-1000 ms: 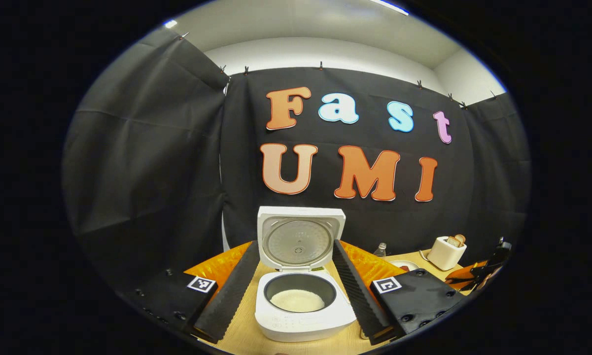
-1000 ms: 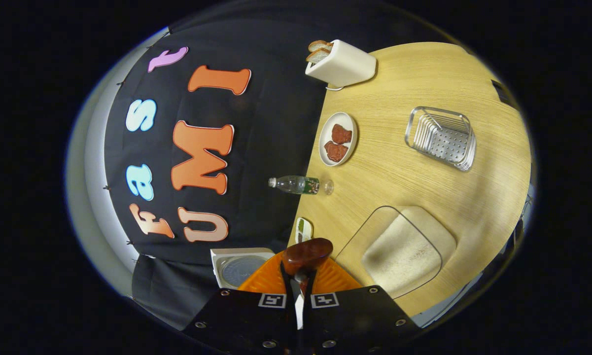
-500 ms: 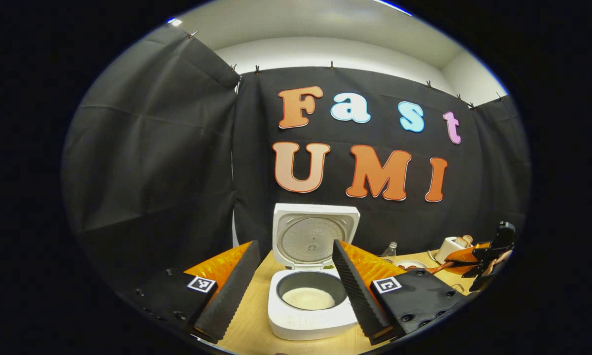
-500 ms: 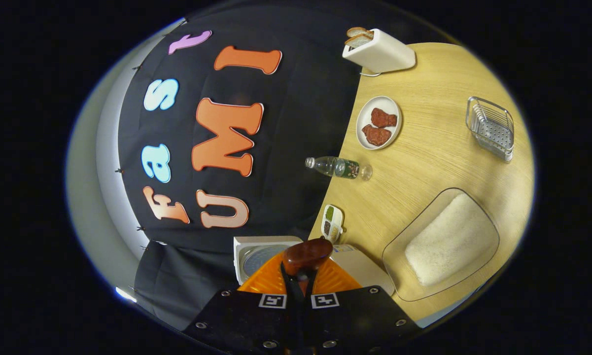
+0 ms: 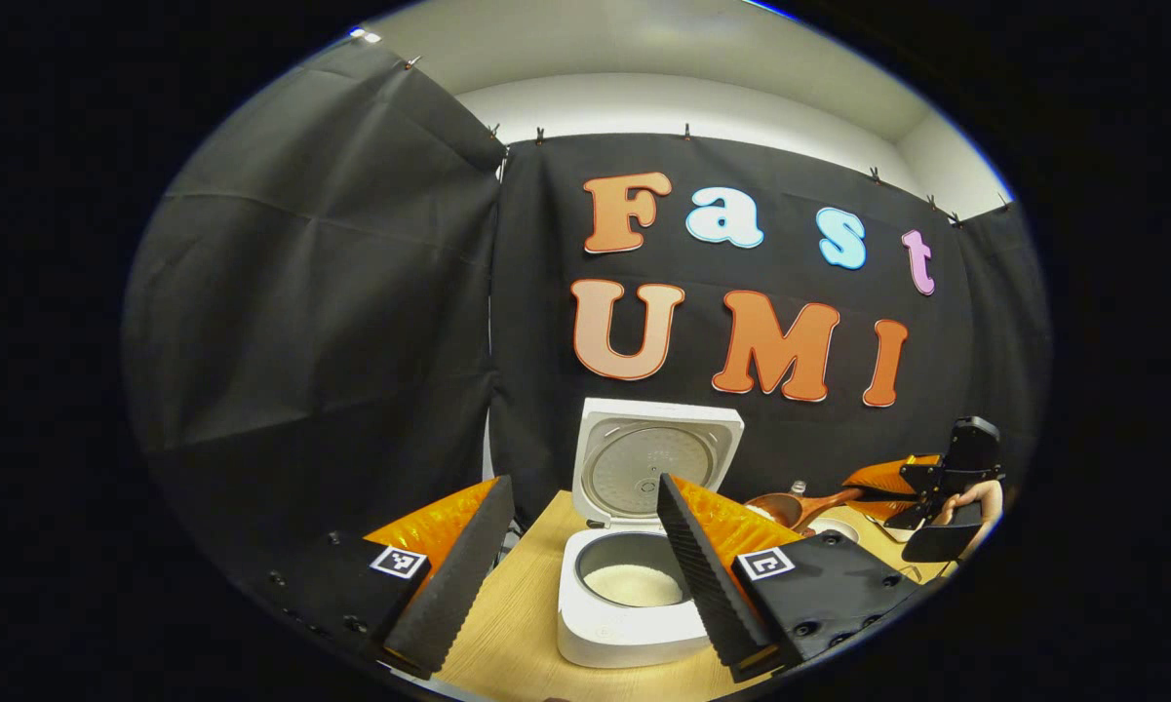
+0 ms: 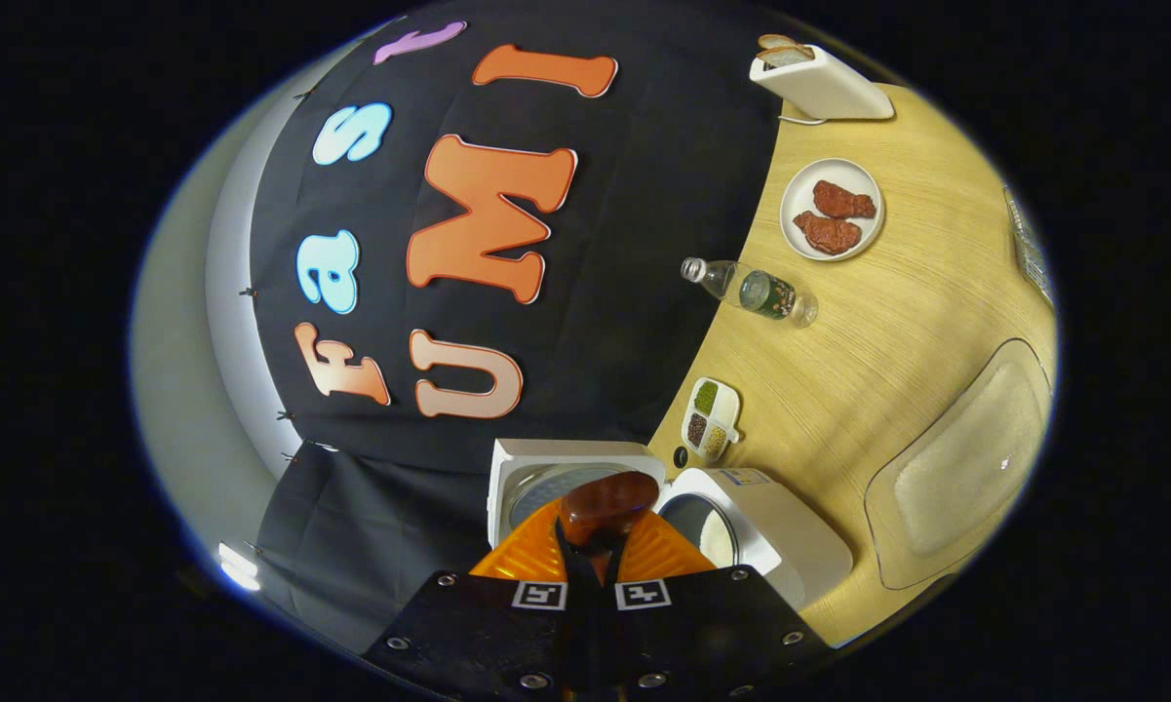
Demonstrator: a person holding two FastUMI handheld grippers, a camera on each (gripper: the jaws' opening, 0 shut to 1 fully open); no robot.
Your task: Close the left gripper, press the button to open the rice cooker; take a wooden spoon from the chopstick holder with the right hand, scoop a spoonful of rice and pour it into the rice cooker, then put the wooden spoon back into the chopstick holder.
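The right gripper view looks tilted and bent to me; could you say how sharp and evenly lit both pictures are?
Right gripper view: turned sideways, table edge bowed by the fisheye, spoon bowl near and soft. Left gripper view: upright, cooker sharp, bright ceiling above, dark cloth walls.

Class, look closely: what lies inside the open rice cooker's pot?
Inside the rice cooker, a low layer of white rice covers the pot's floor. The left gripper's finger hides the pot's right edge.

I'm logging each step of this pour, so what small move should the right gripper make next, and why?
Probably carry the wooden spoon further over the open rice cooker: the right gripper holds it just beside the pot, not yet above it.
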